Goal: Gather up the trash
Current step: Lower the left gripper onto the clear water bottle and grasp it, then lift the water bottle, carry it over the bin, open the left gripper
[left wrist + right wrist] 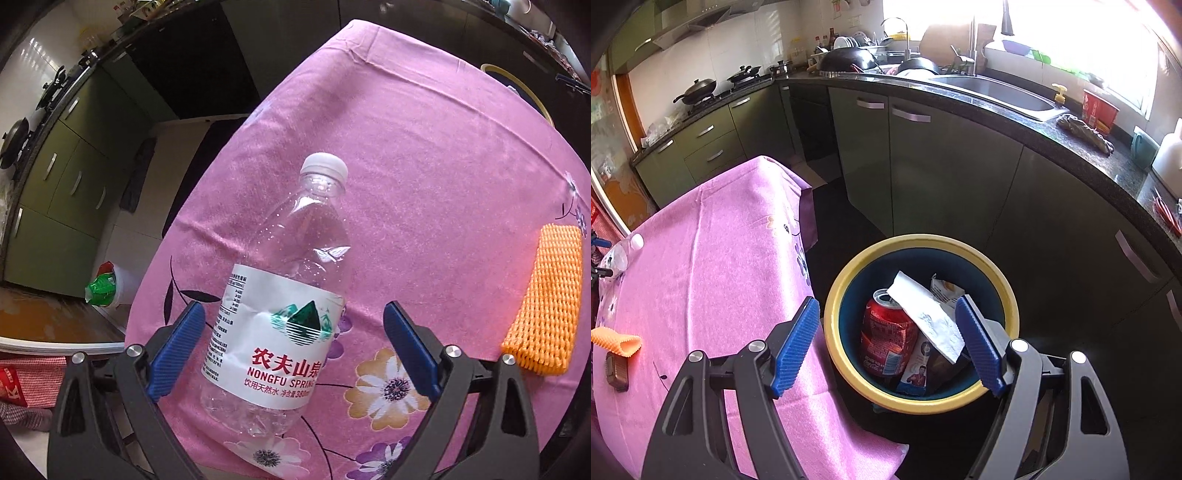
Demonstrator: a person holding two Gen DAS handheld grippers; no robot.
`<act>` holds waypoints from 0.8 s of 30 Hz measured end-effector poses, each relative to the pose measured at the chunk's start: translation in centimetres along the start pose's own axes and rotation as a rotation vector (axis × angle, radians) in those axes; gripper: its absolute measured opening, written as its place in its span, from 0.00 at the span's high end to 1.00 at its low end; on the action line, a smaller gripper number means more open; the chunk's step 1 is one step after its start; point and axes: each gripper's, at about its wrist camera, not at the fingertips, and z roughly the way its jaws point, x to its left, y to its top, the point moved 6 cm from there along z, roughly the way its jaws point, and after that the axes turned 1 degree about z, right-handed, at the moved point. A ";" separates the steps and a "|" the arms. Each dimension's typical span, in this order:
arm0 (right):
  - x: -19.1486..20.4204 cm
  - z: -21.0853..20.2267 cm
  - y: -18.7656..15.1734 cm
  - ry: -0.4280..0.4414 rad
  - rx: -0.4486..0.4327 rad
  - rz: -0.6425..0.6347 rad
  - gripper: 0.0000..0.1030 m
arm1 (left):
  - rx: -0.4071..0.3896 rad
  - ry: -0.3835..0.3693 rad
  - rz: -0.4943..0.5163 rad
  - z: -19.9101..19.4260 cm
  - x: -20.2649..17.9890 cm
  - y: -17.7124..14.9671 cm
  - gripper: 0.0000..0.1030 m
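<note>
An empty clear water bottle [284, 306] with a white cap and a Nongfu Spring label lies on the pink flowered tablecloth [424, 155]. My left gripper [293, 334] is open, its blue pads on either side of the bottle's labelled lower half, not touching it. An orange foam net [546, 299] lies to the right. My right gripper [888, 332] is open and empty above the yellow-rimmed trash bin [1012, 306], which holds a red can [886, 334], a white tissue [929, 314] and cartons. The bottle [620, 254] and net [618, 343] also show at the far left.
A small brown object [617, 371] lies on the cloth near the net. The bin stands on dark floor beside the table, and its rim [517, 83] shows past the table's far edge. Green cabinets [923, 166], sink and stove line the walls. A green bag [101, 286] sits on the floor.
</note>
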 end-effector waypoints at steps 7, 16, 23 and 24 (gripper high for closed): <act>1.6 0.9 0.8 0.010 0.013 -0.019 0.27 | 0.016 -0.020 0.014 1.8 0.3 -0.7 0.13; 3.2 1.4 1.6 0.013 0.018 -0.051 0.27 | 0.026 -0.035 -0.013 3.3 1.0 -1.3 0.25; 3.8 1.8 1.3 0.035 0.027 -0.060 0.27 | -0.019 -0.019 -0.074 3.1 0.8 -1.1 0.37; 3.8 1.9 1.2 0.039 0.028 -0.059 0.27 | -0.028 -0.013 -0.081 3.0 0.6 -1.1 0.38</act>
